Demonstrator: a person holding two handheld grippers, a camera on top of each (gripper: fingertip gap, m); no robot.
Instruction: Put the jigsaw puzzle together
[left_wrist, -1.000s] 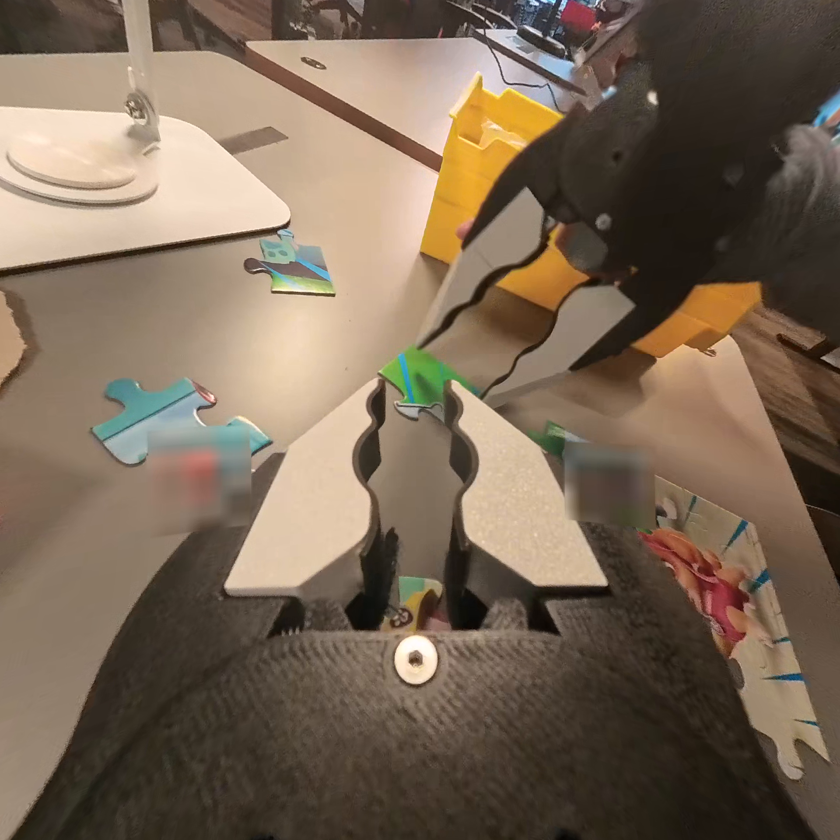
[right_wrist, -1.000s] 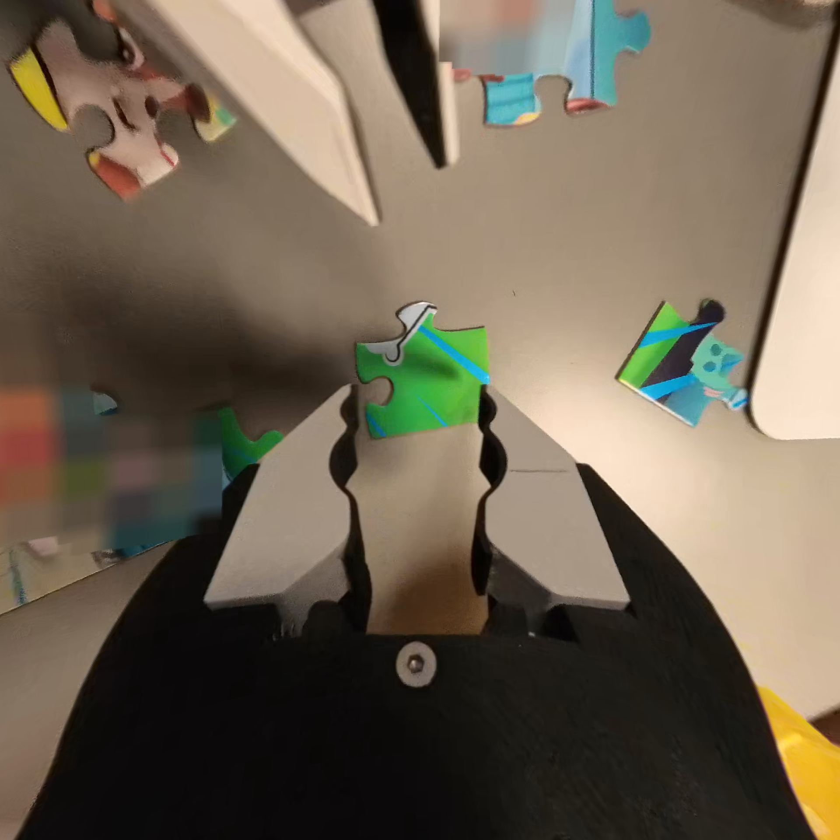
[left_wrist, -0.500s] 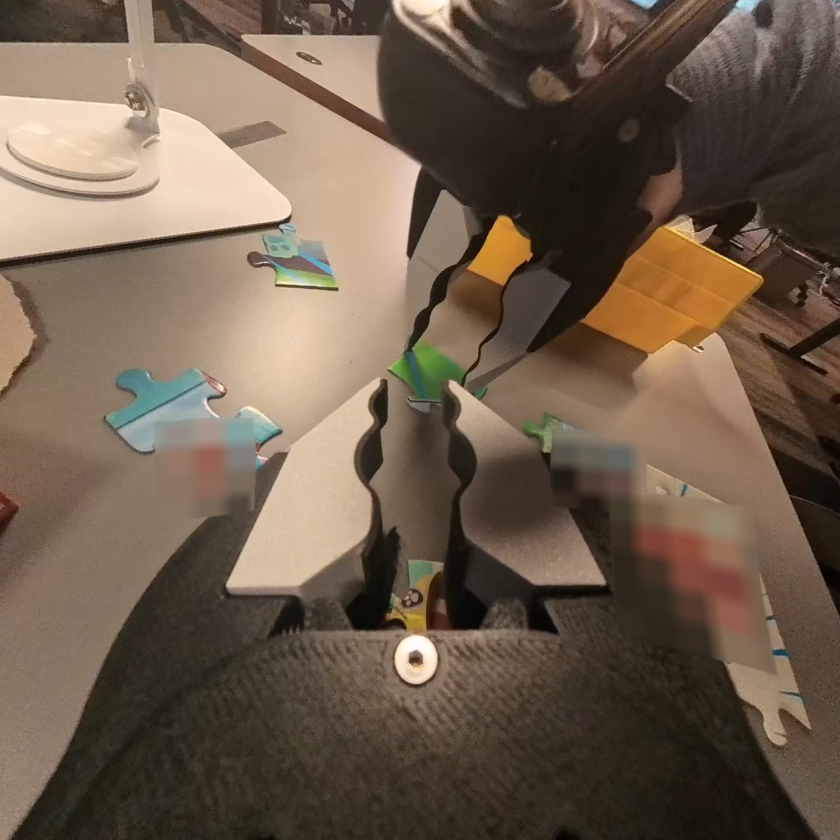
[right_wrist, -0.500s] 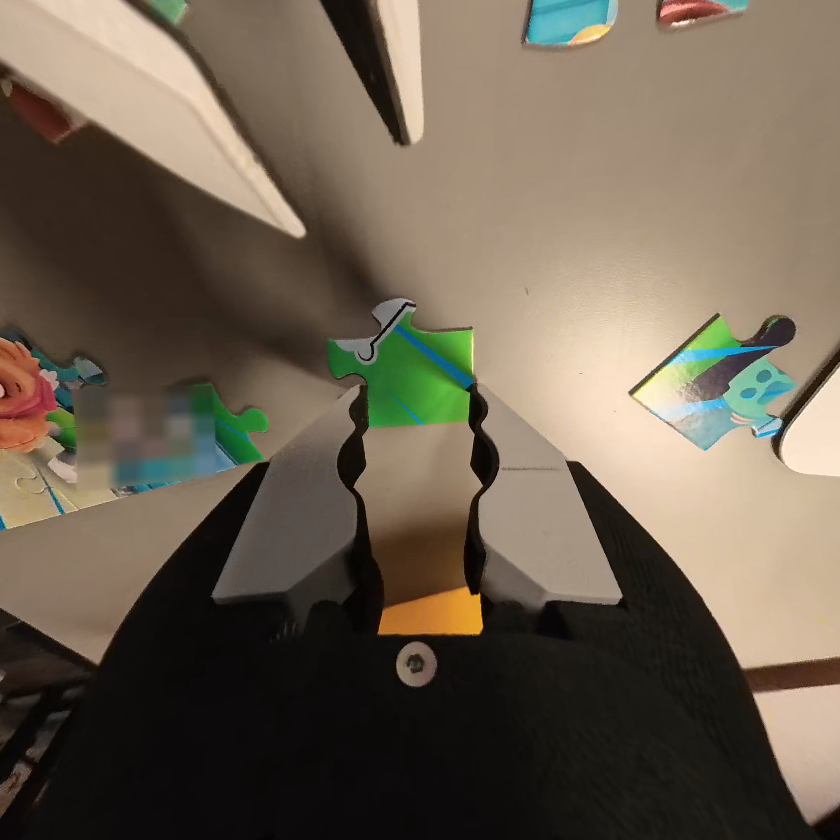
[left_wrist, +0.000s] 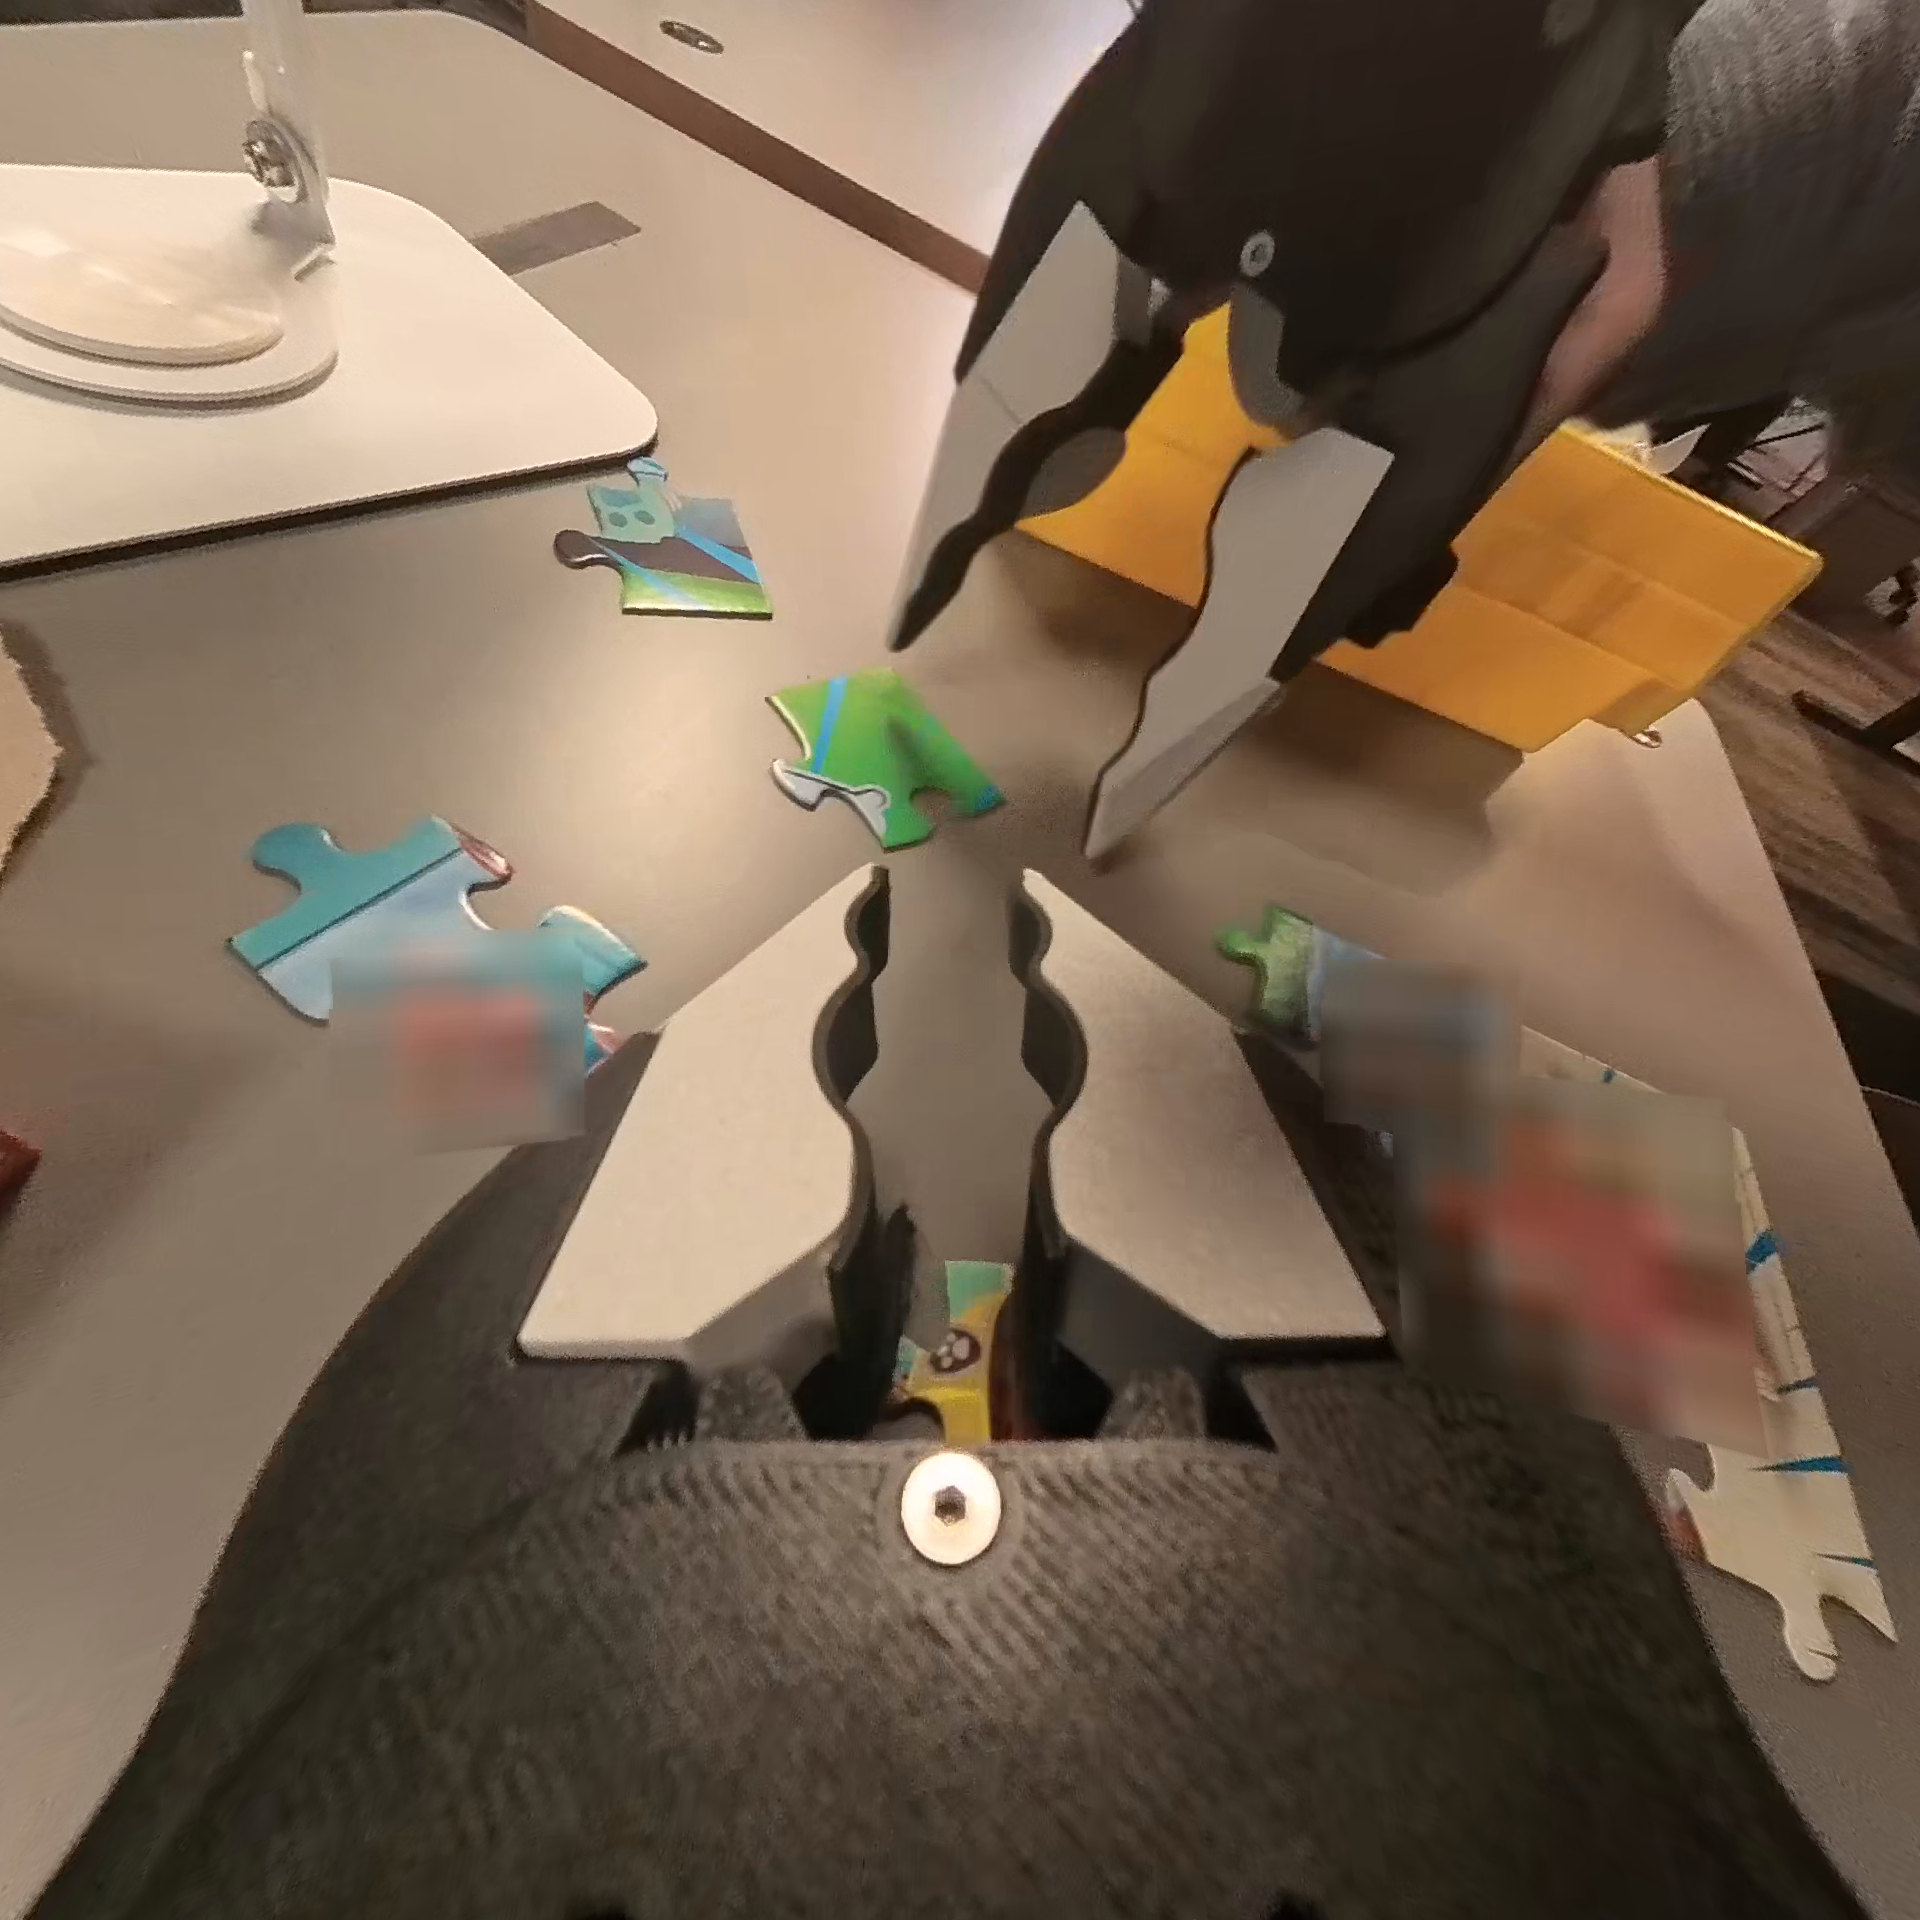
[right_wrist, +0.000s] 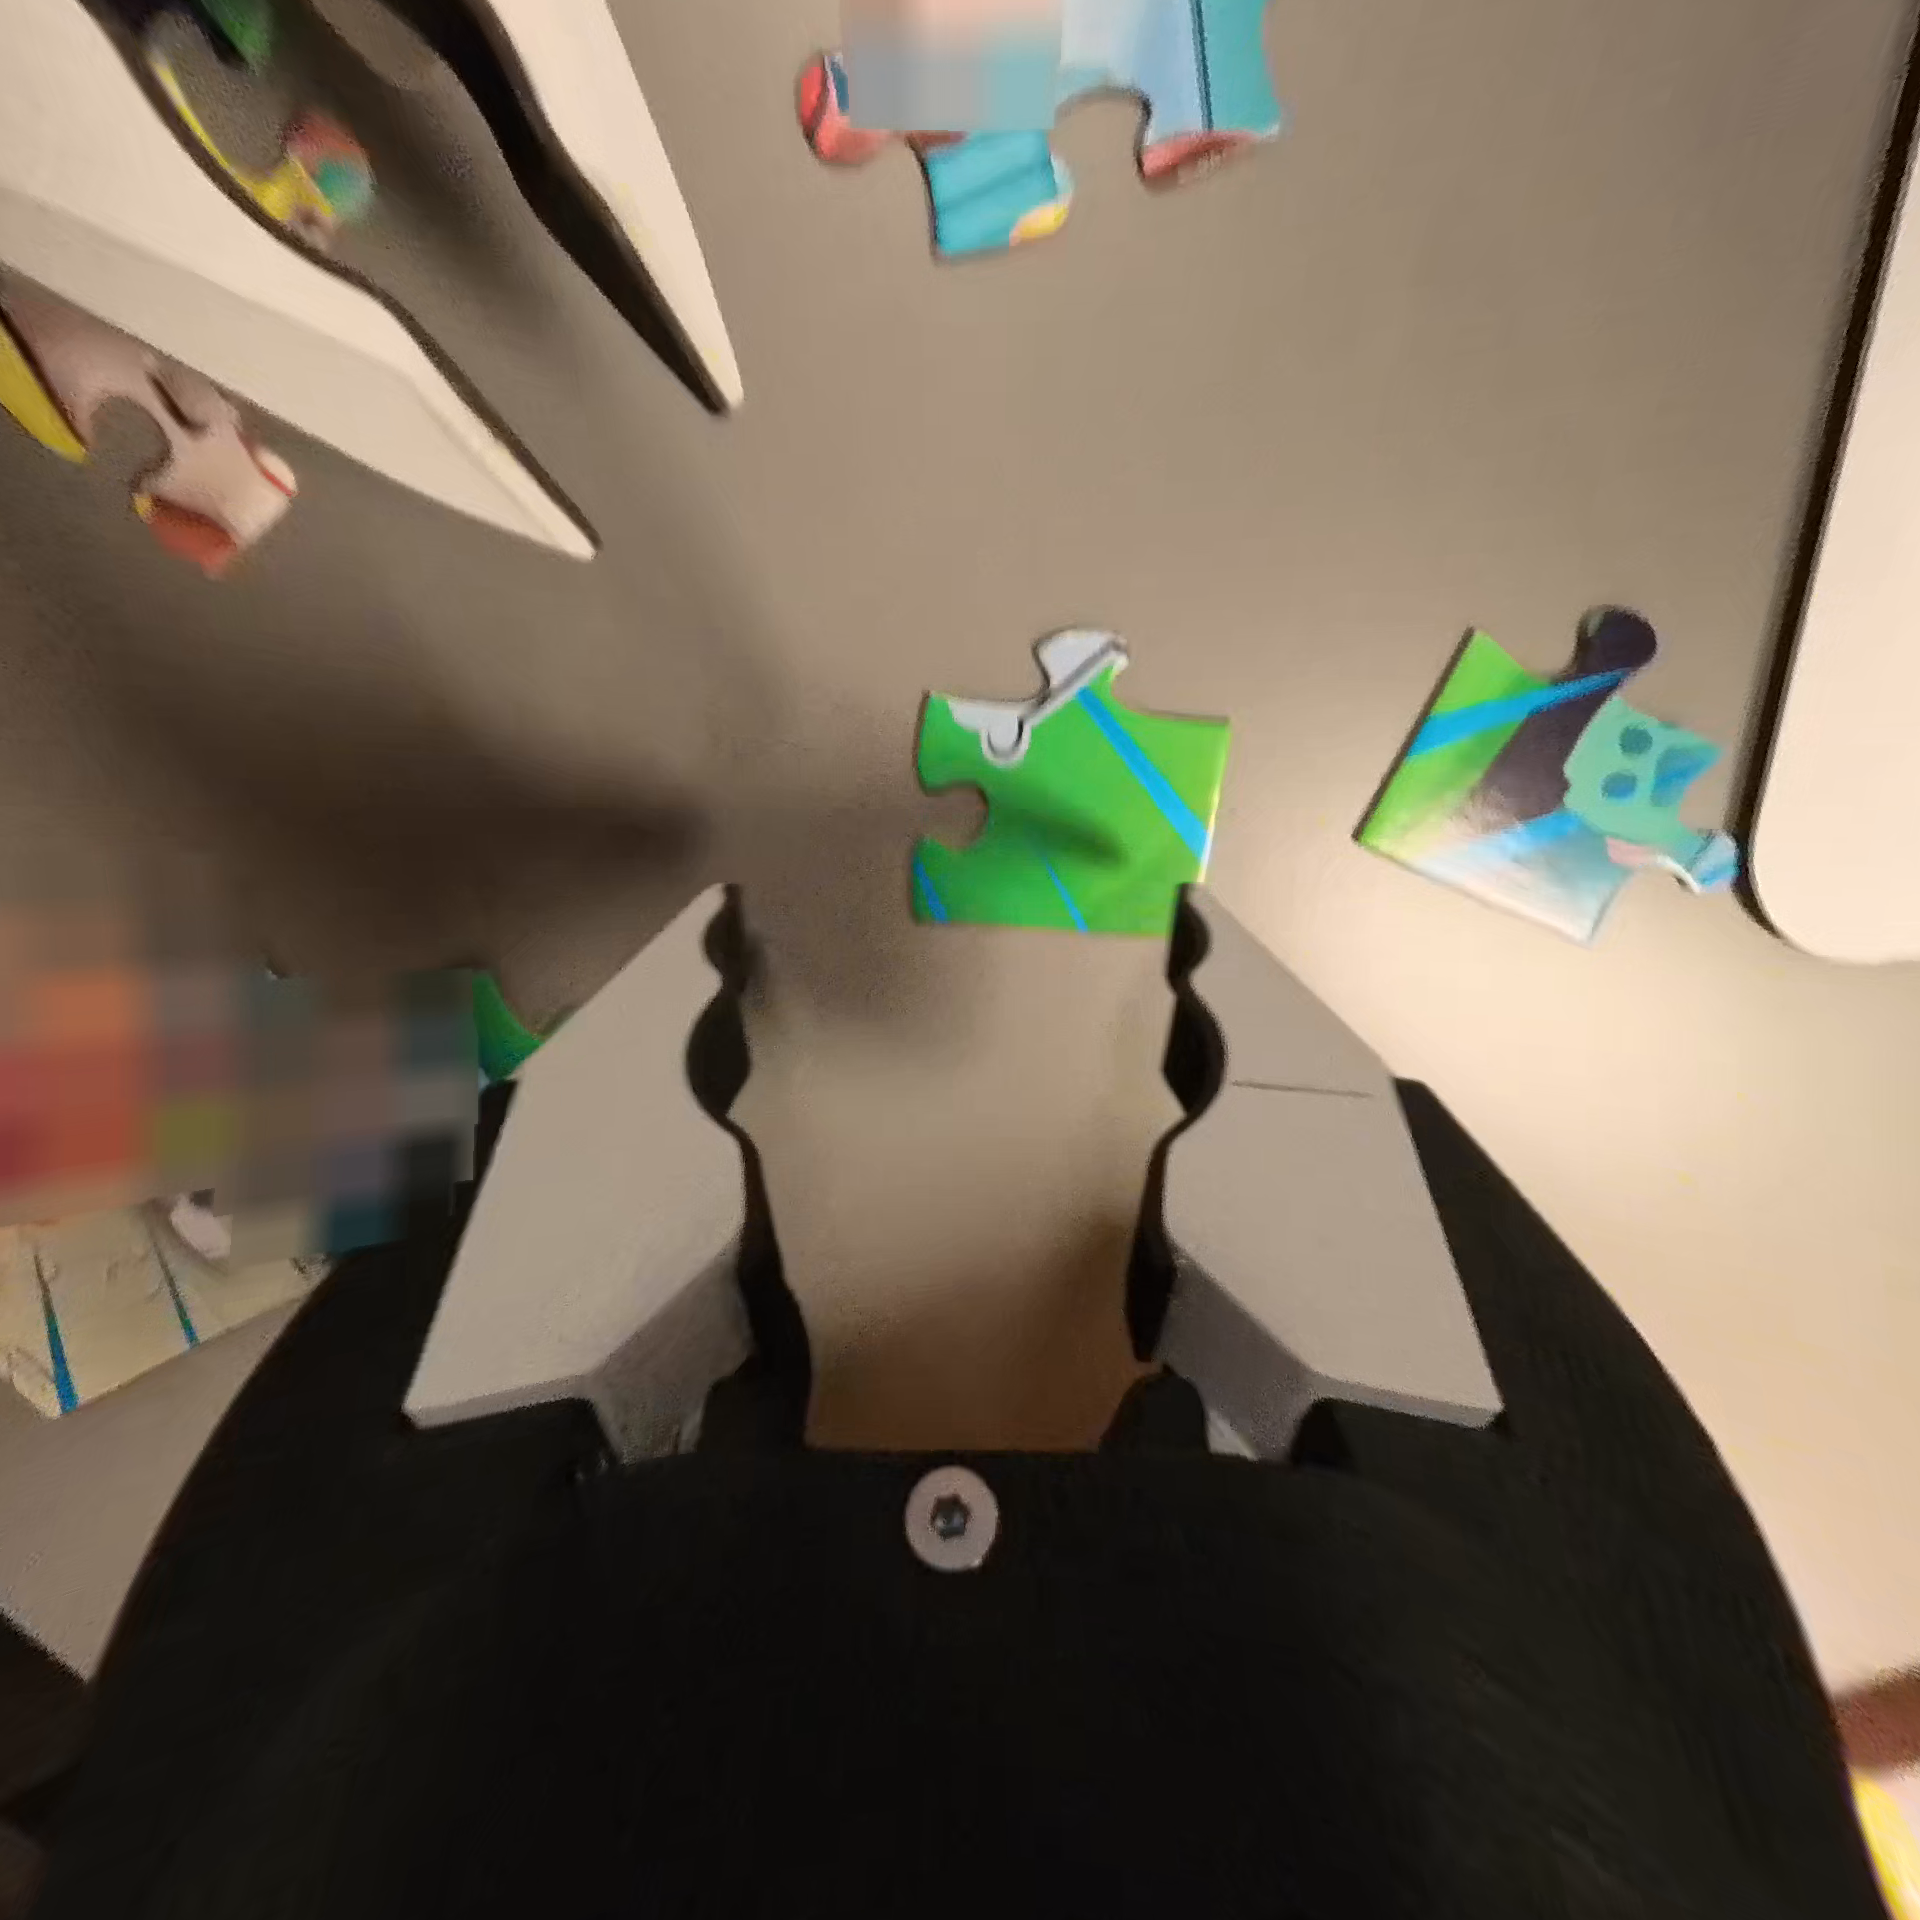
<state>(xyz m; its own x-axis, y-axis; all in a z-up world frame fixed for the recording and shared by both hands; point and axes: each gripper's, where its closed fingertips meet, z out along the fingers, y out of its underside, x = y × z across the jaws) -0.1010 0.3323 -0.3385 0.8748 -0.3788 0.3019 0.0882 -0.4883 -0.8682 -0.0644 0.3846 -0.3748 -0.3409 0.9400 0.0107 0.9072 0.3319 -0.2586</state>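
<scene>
Grey counter (left_wrist: 727, 260) carries scattered puzzle pieces. At frame centre, the right tongs (right_wrist: 956, 904) tilt steeply down, spread wide and bare, just short of a green puzzle piece (right_wrist: 1070, 810). The left tongs (left_wrist: 951, 883) point low, narrowly parted, nothing between the tips.

A puzzle piece (left_wrist: 883, 764) lies mid-table (left_wrist: 623, 727), another piece (left_wrist: 665, 556) behind it by the flat stand base (left_wrist: 312, 416); the bin (left_wrist: 1558, 603) sits toward the far right edge
</scene>
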